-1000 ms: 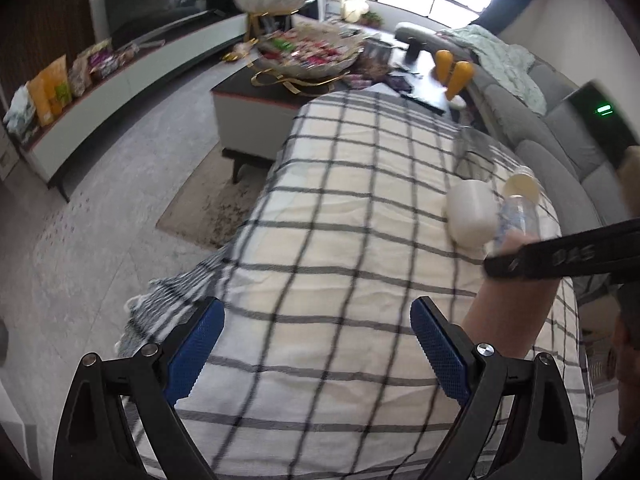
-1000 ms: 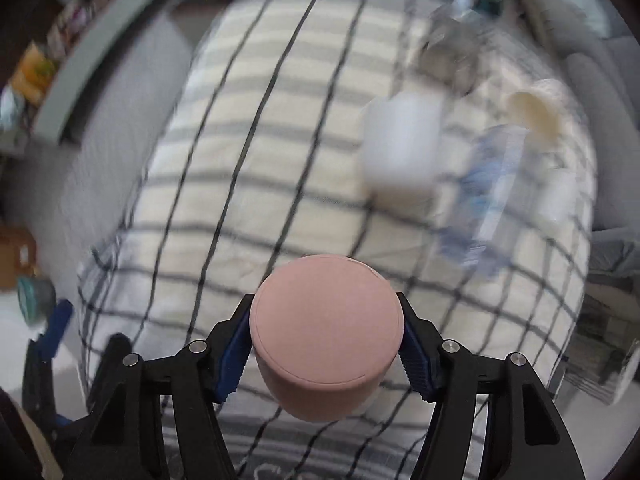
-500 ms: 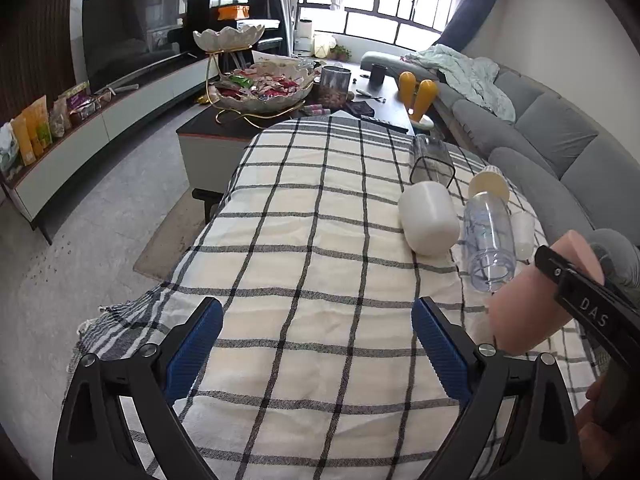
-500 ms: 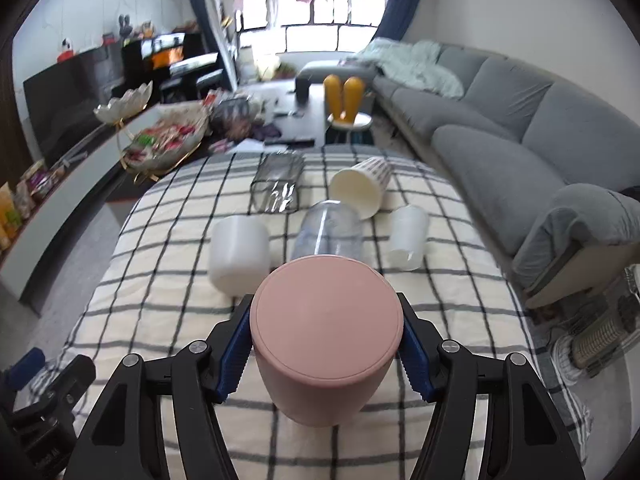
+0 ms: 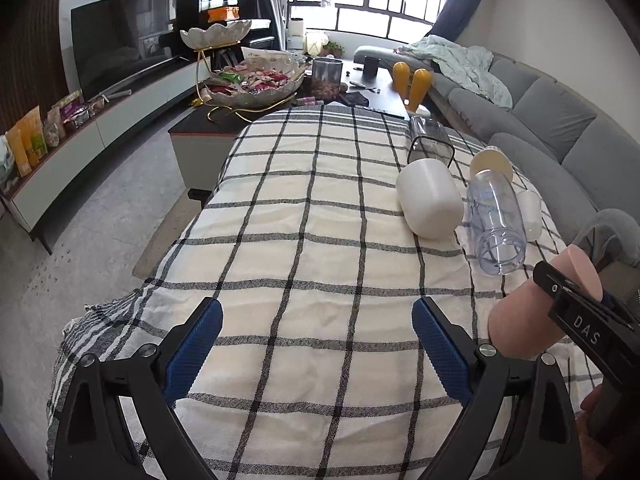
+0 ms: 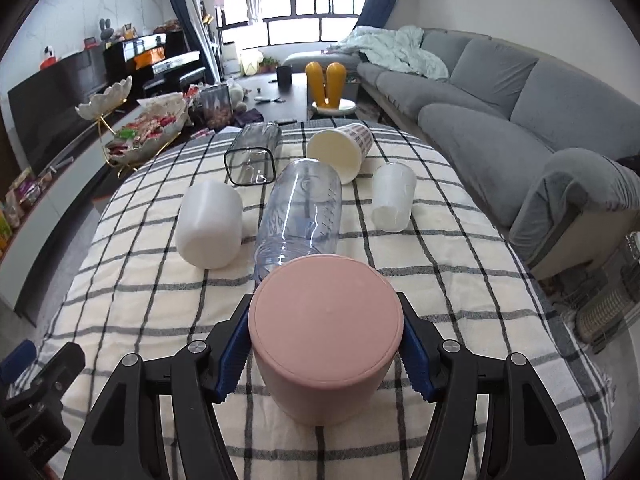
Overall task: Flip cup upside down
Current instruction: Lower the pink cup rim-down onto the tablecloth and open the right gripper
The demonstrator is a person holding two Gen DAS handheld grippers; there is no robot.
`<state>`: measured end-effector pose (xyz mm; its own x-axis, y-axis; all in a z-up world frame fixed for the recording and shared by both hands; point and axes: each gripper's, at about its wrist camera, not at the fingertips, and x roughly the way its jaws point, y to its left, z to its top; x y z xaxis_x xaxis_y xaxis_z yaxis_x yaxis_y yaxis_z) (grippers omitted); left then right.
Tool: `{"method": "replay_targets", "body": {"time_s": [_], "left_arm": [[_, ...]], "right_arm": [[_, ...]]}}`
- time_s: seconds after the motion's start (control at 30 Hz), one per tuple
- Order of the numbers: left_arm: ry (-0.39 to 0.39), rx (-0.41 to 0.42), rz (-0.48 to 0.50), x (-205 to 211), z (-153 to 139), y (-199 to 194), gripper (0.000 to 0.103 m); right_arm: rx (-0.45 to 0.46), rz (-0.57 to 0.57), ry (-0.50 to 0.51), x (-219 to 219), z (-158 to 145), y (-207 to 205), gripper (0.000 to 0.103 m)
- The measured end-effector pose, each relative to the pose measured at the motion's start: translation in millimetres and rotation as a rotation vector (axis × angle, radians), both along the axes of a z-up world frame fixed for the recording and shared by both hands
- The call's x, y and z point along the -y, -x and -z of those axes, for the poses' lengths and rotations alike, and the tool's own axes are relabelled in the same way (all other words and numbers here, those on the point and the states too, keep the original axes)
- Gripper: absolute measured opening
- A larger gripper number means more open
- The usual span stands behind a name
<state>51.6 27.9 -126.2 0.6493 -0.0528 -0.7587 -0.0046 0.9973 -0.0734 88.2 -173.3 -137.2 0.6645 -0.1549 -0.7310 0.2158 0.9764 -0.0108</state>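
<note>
Right gripper (image 6: 326, 344) clamps pink cup (image 6: 326, 332); its mouth hidden.

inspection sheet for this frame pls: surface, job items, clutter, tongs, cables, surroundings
Surface: black-and-white checked tablecloth, rumpled at the near edge.
Job's things: matte pink plastic cup, base toward the right wrist camera.
Clutter: opaque white tumbler, clear plastic bottle, square clear container, paper cup, small frosted cup, all lying down.
Grippers: right tongs clamp the cup; left tongs open, empty.
Cables: nothing seen.
Surroundings: grey sofa, snack bowl.
</note>
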Motion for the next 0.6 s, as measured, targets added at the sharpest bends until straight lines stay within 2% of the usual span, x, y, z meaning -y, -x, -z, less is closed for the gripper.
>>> {"method": "replay_targets", "body": {"time_s": [0.13, 0.23, 0.3, 0.5, 0.6], "left_arm": [[0.007, 0.006, -0.003, 0, 0, 1, 0.097], [0.003, 0.021, -0.004, 0, -2, 2, 0.097], [0.005, 0.03, -0.002, -1, -4, 4, 0.097], [-0.005, 0.07, -0.007, -2, -18, 13, 0.098], [-0.013, 0.111, -0.009, -1, -30, 21, 0.101]], "right_arm": [[0.003, -0.008, 0.002, -4, 0, 4, 0.066], [0.016, -0.001, 0.005, -3, -4, 7, 0.077], [0.03, -0.001, 0.006, -3, -9, 11, 0.079], [0.089, 0.007, 0.015, -2, -35, 31, 0.086], [0.14, 0.018, 0.023, 1, -51, 45, 0.093]]}}
